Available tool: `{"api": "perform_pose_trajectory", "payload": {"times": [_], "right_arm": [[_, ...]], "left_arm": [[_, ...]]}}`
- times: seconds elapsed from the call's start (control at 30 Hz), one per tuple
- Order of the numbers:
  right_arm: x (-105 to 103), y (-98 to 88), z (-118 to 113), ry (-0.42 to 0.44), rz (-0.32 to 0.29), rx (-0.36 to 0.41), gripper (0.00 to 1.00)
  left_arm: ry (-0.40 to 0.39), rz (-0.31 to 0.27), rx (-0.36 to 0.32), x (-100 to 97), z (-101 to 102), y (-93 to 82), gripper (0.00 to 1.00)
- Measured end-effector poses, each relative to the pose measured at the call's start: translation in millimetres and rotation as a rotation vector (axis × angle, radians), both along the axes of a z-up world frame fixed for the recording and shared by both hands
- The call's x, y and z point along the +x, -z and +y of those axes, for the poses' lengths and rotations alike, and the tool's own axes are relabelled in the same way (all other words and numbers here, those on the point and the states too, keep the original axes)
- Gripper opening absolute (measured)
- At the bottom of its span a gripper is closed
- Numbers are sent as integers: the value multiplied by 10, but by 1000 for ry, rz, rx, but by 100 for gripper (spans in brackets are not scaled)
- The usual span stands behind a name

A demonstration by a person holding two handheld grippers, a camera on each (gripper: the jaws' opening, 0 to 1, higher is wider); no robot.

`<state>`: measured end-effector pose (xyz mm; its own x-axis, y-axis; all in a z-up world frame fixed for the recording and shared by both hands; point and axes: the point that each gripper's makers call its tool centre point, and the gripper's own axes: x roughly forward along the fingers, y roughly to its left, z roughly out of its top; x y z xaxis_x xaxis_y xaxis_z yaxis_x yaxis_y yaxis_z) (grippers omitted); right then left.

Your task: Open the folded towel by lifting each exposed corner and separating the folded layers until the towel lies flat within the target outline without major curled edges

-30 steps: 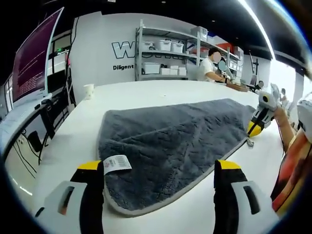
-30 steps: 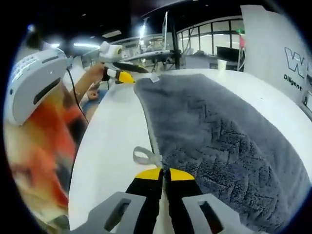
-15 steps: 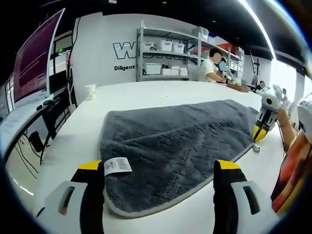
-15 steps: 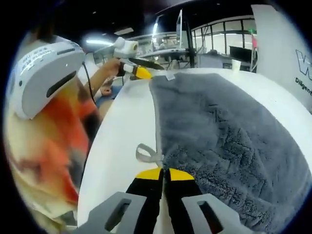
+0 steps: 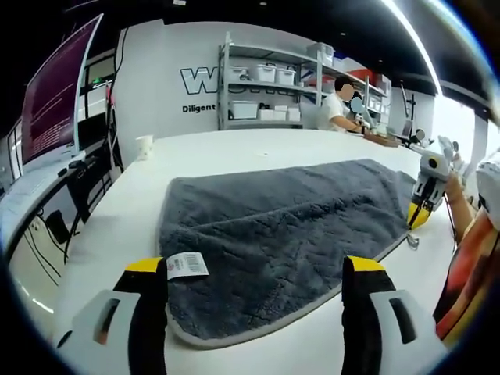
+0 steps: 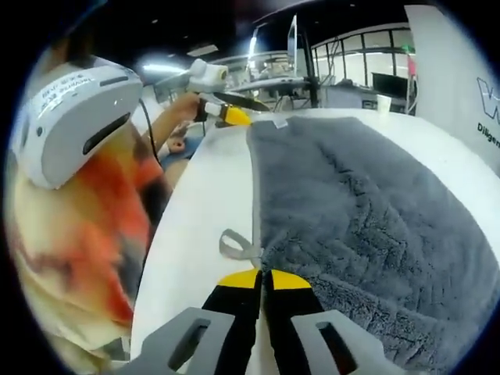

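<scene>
In the left gripper view, we are seeing the grey towel (image 5: 281,234) lying spread on the white surface (image 5: 234,148), its near corner between our left gripper (image 5: 254,273)'s released fingers (image 5: 148,305). A white label (image 5: 186,266) is sitting at 9 o'clock of that corner. The right gripper (image 5: 420,211) is touching the towel's edge at 3 o'clock. In the right gripper view, the right gripper (image 6: 264,283) is clenching its fingers at the towel's (image 6: 367,219) edge beside a hanging loop (image 6: 234,246); we cannot tell whether fabric is pinched.

Both views low over table (image 5: 234,148), facing opposite ways along shared towel (image 5: 273,226) (close).
</scene>
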<state>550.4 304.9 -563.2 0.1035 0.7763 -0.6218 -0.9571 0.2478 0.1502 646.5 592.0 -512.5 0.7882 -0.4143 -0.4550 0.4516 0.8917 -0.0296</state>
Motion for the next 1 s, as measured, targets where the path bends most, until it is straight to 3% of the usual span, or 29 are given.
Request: {"api": "perform_pose_trajectory", "payload": {"times": [0.17,0.2,0.27,0.37,0.47,0.53,0.63,0.77,0.9,1.0], "right_arm": [[78,-60,-9,9,-91,21,0],[94,-110,-23,40,-70,52,0],[120,-184,-37,53,-84,91,0],[231,-310,-111,105,-155,129,1],[314,-399,-198,169,-184,154,31],[378,-414,-264,220,-186,156,45],[502,-414,-374,297,-193,162,53],[620,-385,-486,372,-180,154,79],[686,-440,-525,400,-209,166,85],[720,-490,-510,419,-202,198,99]], "left_arm": [[-1,-3,-3,-7,-9,-7,90],[0,-3,-4,-9,-16,-7,90],[5,0,-7,-18,-29,-4,90],[5,1,-9,-24,-38,-5,89],[1,3,-13,-23,-39,-6,88],[1,3,-17,-23,-46,-6,86],[1,7,-25,-25,-64,2,80],[19,9,-34,-36,-115,15,73],[49,18,-39,-59,-208,30,65],[83,16,-32,-80,-303,37,56]]}}
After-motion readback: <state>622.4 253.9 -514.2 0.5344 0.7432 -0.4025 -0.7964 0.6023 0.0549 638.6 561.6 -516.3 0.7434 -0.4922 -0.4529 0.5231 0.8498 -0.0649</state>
